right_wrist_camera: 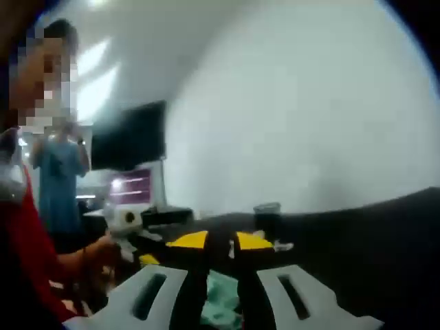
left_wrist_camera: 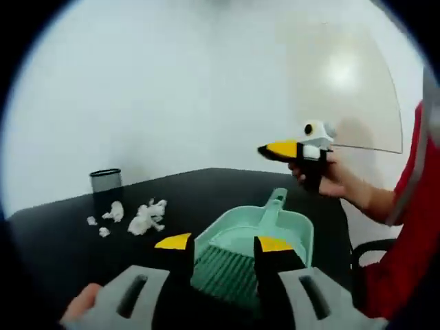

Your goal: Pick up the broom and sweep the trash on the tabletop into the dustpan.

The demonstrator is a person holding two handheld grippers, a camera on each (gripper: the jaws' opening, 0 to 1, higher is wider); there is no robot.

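In the left gripper view, the left tongs [left_wrist_camera: 223,244] rise from the bottom edge with their yellow tips spread apart and nothing between them; a hand [left_wrist_camera: 81,304] shows at their lower left. Just beyond the tips, on a dark surface [left_wrist_camera: 62,240], lies a mint green dustpan [left_wrist_camera: 292,230] with its handle pointing away. A broom [left_wrist_camera: 223,271] of the same green lies in the pan, its bristle head nearest the camera, showing in the gap between the two tips. To the left, well apart from the pan, scraps of white crumpled paper [left_wrist_camera: 146,217] lie scattered on the surface, and behind them, near the far edge, stands a dark cup [left_wrist_camera: 106,181]. At the right, the right tongs [left_wrist_camera: 280,149] are held up in the air above the pan by a person's hand [left_wrist_camera: 331,177], with a red sleeve [left_wrist_camera: 402,254] beside it; their yellow tip looks pressed together, though from the side this is hard to tell. In the right gripper view, the right tongs [right_wrist_camera: 221,240] show both yellow tips side by side with a narrow dark slit between them, nearly closed on nothing, and a bit of green [right_wrist_camera: 221,299] shows below them. Further back is the dark cup [right_wrist_camera: 267,210], with a person in blue [right_wrist_camera: 58,185] at the left and a dark monitor [right_wrist_camera: 128,141] behind.
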